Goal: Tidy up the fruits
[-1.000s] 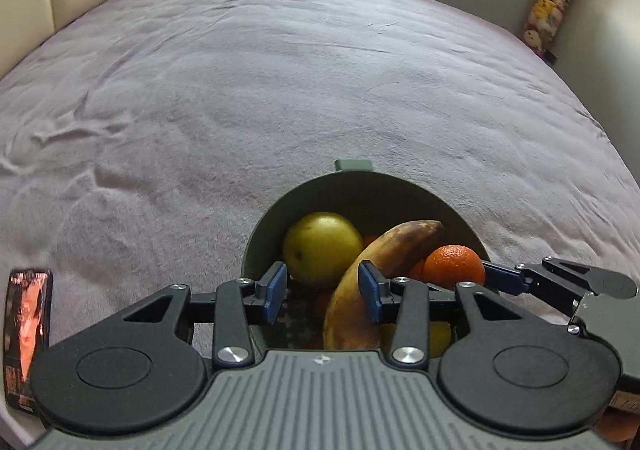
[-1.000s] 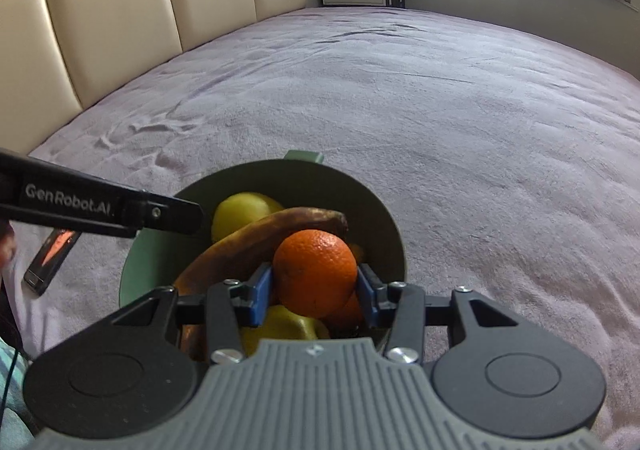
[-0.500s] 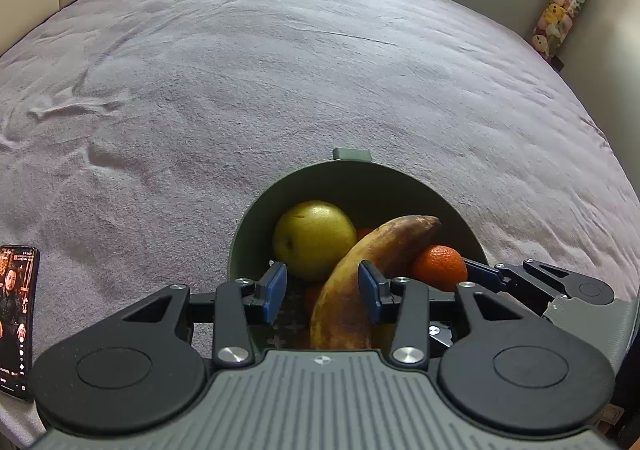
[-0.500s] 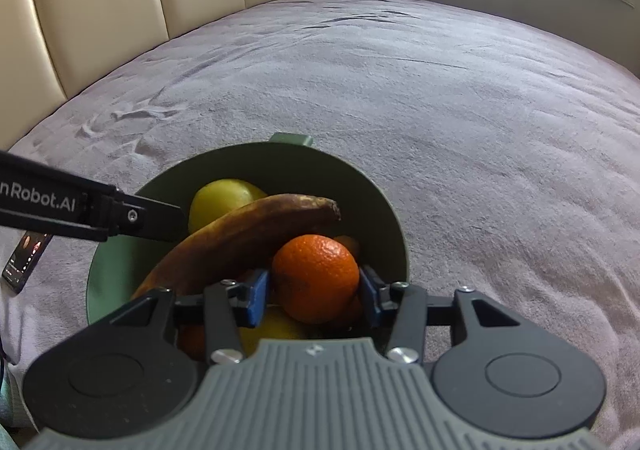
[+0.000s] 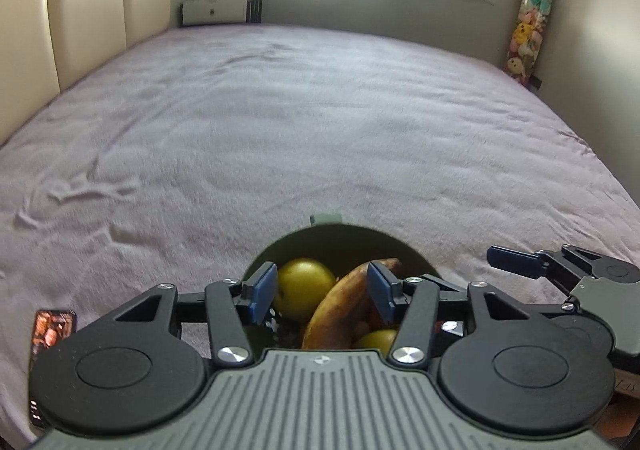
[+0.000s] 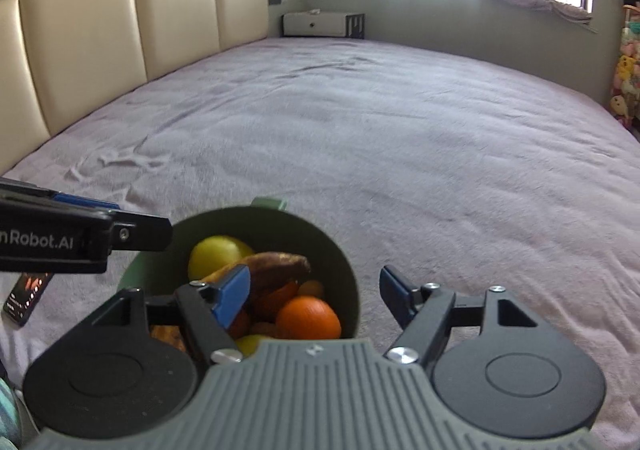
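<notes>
A green bowl [image 5: 340, 240] [image 6: 264, 219] sits on the purple bed near me. It holds a yellow-green apple [image 5: 306, 288] [image 6: 218, 256], a browned banana [image 5: 340, 308] [image 6: 276, 270], an orange [image 6: 309, 318] and more fruit underneath. My left gripper [image 5: 322, 292] is open and empty above the bowl's near side. My right gripper [image 6: 314, 296] is open wide and empty; the orange lies in the bowl between and below its fingers. The right gripper also shows in the left wrist view [image 5: 552, 270], to the bowl's right.
A phone [image 5: 50, 334] [image 6: 26, 296] with a lit screen lies on the bed left of the bowl. A cream padded headboard [image 6: 120, 33] runs along the left. A white cabinet [image 6: 324, 23] and a stack of plush toys [image 5: 526, 33] stand beyond the bed.
My right gripper has opened and let go of the orange, which now rests in the bowl. Both grippers have lifted and tilted up, so the room's far wall shows.
</notes>
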The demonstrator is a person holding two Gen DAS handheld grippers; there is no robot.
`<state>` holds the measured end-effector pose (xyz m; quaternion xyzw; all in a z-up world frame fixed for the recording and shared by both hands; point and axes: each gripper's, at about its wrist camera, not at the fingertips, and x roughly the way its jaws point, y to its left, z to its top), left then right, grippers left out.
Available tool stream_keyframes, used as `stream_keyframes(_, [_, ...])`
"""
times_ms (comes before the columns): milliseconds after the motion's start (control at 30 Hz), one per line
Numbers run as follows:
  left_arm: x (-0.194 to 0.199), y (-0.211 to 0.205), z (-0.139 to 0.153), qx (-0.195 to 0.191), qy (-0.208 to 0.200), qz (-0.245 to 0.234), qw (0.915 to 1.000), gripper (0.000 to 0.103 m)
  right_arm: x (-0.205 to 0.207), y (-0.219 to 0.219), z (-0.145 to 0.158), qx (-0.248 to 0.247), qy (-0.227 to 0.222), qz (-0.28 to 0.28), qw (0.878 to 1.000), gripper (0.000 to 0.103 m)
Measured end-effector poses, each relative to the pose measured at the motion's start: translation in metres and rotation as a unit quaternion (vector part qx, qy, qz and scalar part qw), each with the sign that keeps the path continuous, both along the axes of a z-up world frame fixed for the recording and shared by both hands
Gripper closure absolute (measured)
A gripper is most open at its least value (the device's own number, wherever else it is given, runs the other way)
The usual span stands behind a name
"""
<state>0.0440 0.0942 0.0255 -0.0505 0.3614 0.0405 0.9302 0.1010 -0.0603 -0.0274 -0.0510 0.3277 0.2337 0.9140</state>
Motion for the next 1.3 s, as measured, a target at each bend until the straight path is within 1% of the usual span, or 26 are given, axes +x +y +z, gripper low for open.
stream_keyframes(167, [-0.021,-0.011,0.027,0.027,-0.060,-0.007,0.9978,0.033,-0.016,-0.013,0.027,0.000,-0.023,-0.036,0.999,0.033])
stream_keyframes(267, [-0.036,-0.019,0.041,0.041,-0.090,-0.011,0.9951,0.028,-0.030,-0.019,0.041,-0.005,-0.036,-0.054,0.998,0.022])
stream_keyframes(300, [-0.041,-0.021,0.044,0.045,-0.097,-0.012,0.9942,0.026,-0.035,-0.022,0.044,-0.006,-0.040,-0.057,0.998,0.021])
stream_keyframes(400, [-0.054,-0.028,0.050,0.057,-0.111,-0.011,0.9921,0.021,-0.048,-0.030,0.052,-0.008,-0.038,-0.059,0.997,0.021])
stream_keyframes(533, [-0.068,-0.036,0.050,0.071,-0.119,-0.014,0.9902,0.018,-0.069,-0.039,0.062,-0.010,-0.044,-0.062,0.997,0.020])
stream_keyframes(600, [-0.072,-0.040,0.049,0.079,-0.116,-0.017,0.9899,0.018,-0.079,-0.043,0.064,-0.014,-0.051,-0.061,0.997,0.012])
stream_keyframes(667, [-0.076,-0.042,0.045,0.086,-0.110,-0.014,0.9901,0.018,-0.090,-0.048,0.064,-0.019,-0.053,-0.062,0.996,0.012])
stream_keyframes(767, [-0.083,-0.044,0.036,0.089,-0.090,-0.005,0.9919,0.016,-0.103,-0.057,0.058,-0.024,-0.042,-0.070,0.996,0.009])
stream_keyframes(867, [-0.086,-0.045,0.023,0.086,-0.057,-0.002,0.9946,0.016,-0.109,-0.064,0.049,-0.026,-0.027,-0.083,0.996,0.009])
stream_keyframes(1000, [-0.090,-0.044,-0.002,0.082,-0.008,0.009,0.9966,0.015,-0.118,-0.070,0.038,-0.034,-0.010,-0.093,0.995,0.009])
stream_keyframes(1067, [-0.088,-0.042,-0.014,0.068,0.013,0.018,0.9974,0.015,-0.120,-0.073,0.032,-0.037,0.002,-0.098,0.994,0.009])
stream_keyframes(1133, [-0.088,-0.041,-0.022,0.056,0.026,0.024,0.9978,0.015,-0.118,-0.074,0.025,-0.041,0.013,-0.104,0.994,0.008])
stream_keyframes(1300, [-0.079,-0.047,-0.034,0.061,0.042,0.032,0.9968,0.015,-0.106,-0.076,0.009,-0.052,0.037,-0.114,0.991,0.007])
